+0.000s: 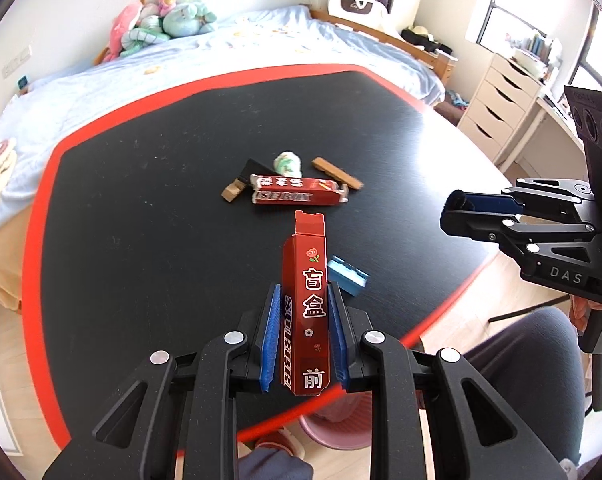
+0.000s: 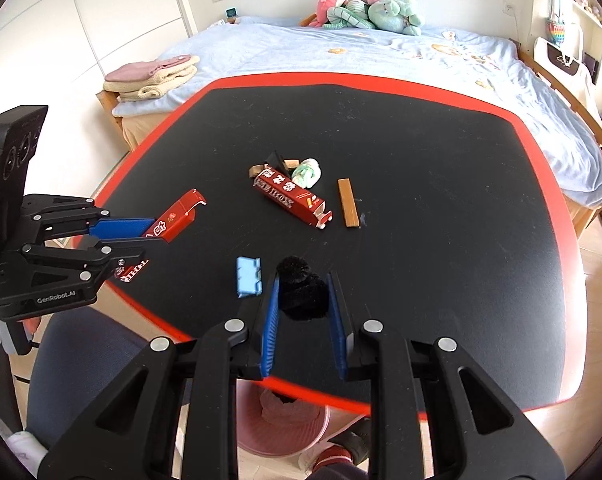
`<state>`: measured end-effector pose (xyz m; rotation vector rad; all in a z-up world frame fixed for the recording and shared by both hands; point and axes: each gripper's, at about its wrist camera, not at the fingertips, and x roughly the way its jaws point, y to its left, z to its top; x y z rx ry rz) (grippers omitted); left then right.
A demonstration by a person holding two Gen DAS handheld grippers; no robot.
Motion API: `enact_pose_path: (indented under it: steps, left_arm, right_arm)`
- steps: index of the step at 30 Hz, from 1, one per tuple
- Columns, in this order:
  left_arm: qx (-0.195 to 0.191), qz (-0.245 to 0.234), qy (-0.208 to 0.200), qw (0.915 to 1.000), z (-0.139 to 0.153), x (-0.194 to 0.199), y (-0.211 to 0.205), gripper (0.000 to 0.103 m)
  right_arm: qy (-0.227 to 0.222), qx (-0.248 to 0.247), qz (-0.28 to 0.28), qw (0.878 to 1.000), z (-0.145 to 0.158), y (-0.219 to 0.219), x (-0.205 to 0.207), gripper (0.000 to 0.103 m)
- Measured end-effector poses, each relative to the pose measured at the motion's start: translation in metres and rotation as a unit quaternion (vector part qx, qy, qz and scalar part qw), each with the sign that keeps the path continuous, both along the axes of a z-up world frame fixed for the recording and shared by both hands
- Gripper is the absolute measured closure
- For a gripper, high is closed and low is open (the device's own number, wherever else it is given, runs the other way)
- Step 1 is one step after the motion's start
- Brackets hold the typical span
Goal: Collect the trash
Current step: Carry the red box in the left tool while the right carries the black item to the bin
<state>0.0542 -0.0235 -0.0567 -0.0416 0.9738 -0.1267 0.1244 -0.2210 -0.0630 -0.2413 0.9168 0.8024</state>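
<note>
My left gripper [image 1: 303, 292] is shut on a long red carton [image 1: 307, 304] with white Chinese characters, held above the near edge of the black table [image 1: 141, 220]; the right wrist view shows this gripper [image 2: 157, 232] and carton [image 2: 177, 216] at the left. My right gripper [image 2: 303, 280] is shut on a black fuzzy ball [image 2: 301, 290]; it appears at the right of the left wrist view [image 1: 451, 212]. On the table lie a second red carton [image 2: 293, 198], a crumpled white-green wrapper [image 2: 308, 172], a brown stick [image 2: 348, 208] and a small light blue box [image 2: 248, 276].
A pink waste bin [image 2: 285, 420] stands on the floor under the near table edge, below both grippers. The table has a red border [image 2: 541, 160]. A bed [image 2: 381, 52] with plush toys lies behind it. White drawers [image 1: 497, 108] stand at the right. A grey chair [image 2: 85, 344] is near.
</note>
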Motion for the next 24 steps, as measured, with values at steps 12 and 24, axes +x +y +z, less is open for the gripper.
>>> enact_pose_path:
  steps: [12,24]
  left_arm:
    - [-0.009,-0.028,-0.010,0.9995,0.015,-0.052,-0.029,0.080]
    - [-0.017,-0.050,0.011,0.9986,0.001,-0.089,-0.054,0.080]
  right_arm:
    - [-0.003,0.011,0.011,1.000,0.015,-0.031,-0.072,0.080]
    - [0.025,0.006,0.017,1.000,-0.004,-0.048,-0.117,0.080]
